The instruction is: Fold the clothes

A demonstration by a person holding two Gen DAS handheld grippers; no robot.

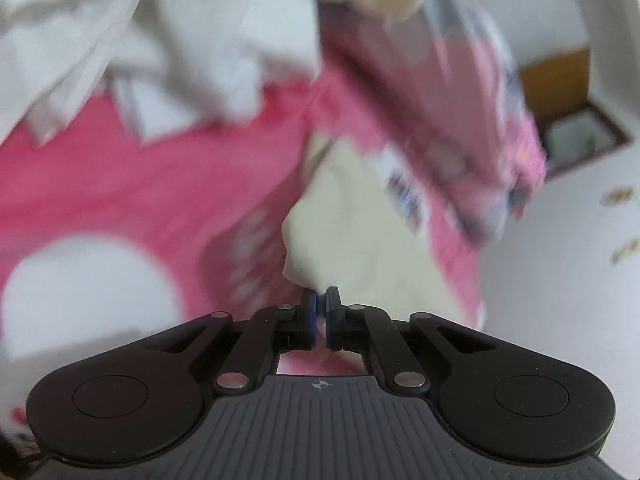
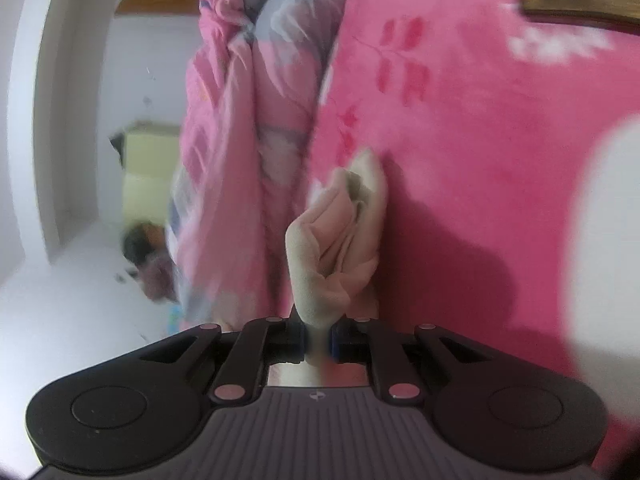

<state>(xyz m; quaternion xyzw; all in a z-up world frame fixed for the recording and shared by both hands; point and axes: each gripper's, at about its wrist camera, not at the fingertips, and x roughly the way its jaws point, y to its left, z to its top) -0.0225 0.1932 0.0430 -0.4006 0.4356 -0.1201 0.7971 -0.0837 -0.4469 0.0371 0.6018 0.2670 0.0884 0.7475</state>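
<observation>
The left hand-held gripper [image 1: 319, 300] pinches a cream soft-fabric garment [image 1: 360, 236] running up the frame's centre over the pink floral blanket [image 1: 120, 184], while the right hand-held gripper [image 2: 318, 330] clamps its bunched end [image 2: 340, 236].

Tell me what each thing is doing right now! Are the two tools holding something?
Left tool: shut on the cream cloth, pinching its edge.
Right tool: shut on a bunched cream cloth.
White clothes: crumpled in a heap, not folded.
Pink blanket: spread flat under the clothes.
Pink quilt: bunched up beside the blanket.
</observation>
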